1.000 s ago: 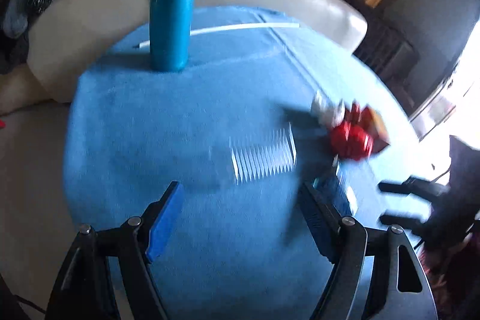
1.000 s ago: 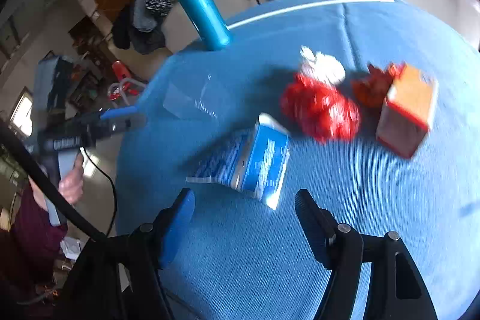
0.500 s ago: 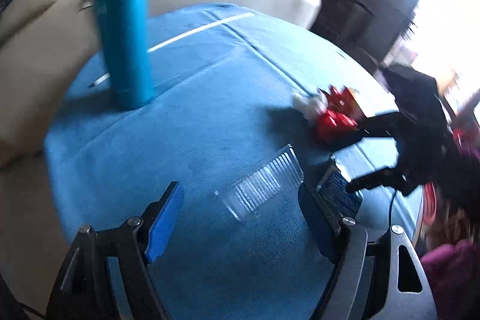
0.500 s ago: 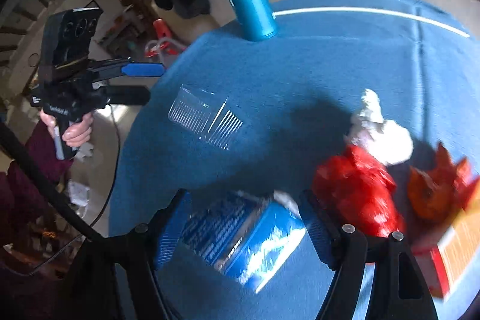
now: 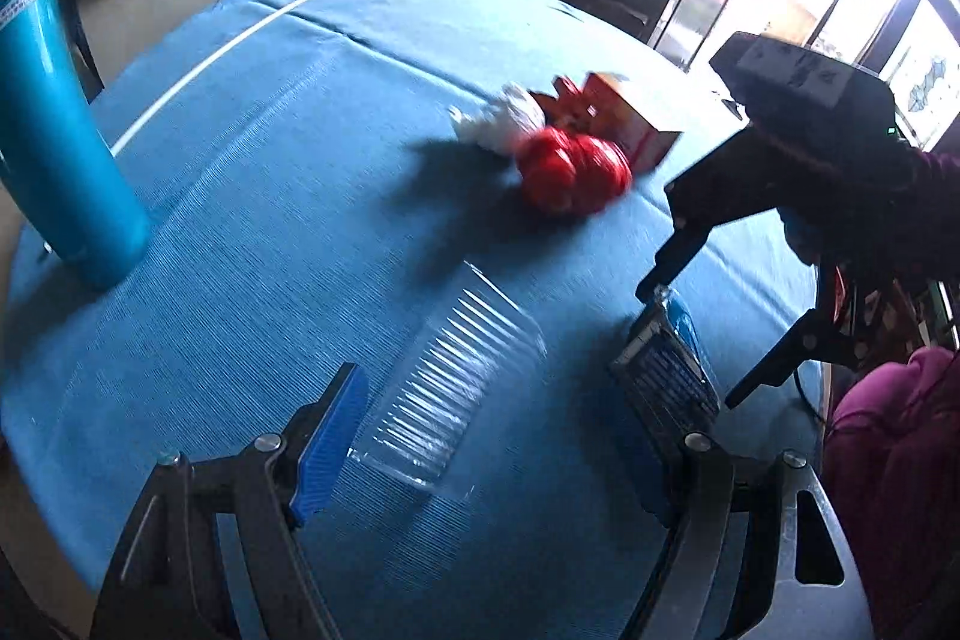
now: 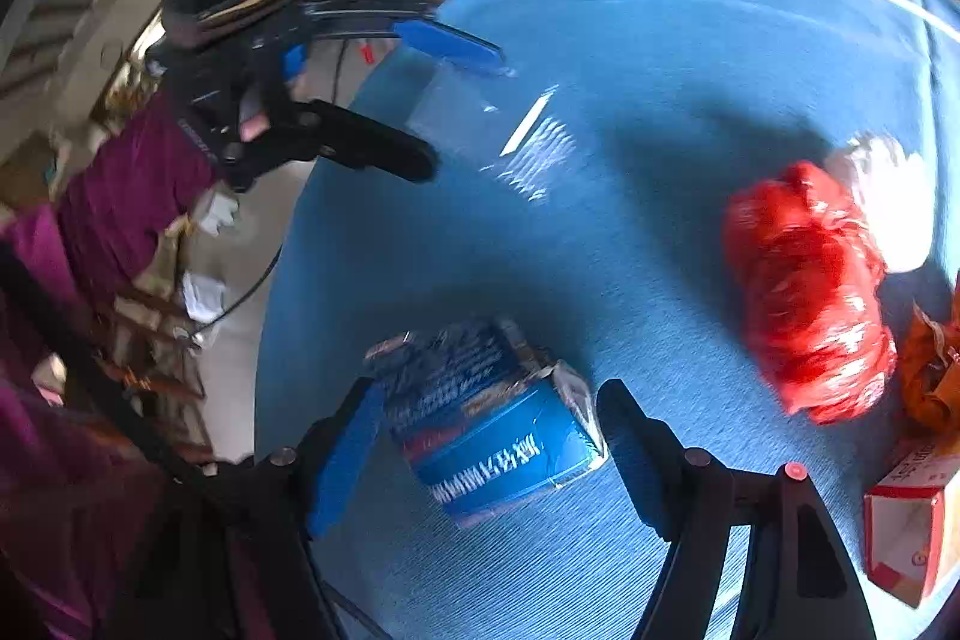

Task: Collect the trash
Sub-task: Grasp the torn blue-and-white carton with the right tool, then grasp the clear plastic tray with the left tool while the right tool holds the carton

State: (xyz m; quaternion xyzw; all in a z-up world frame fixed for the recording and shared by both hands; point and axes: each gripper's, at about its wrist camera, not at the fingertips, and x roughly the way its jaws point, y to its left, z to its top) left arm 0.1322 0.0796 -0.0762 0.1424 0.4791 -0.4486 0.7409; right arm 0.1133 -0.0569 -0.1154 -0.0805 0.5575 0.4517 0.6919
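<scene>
Half the blue carton (image 5: 669, 370) hides behind the left claw (image 5: 498, 436).

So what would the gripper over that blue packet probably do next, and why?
Probably ease down and close. The right gripper hangs open with the blue packet lying between its fingers on the tablecloth, and neither pad seems to press it yet. The left gripper is likewise open over the clear plastic tray.
</scene>
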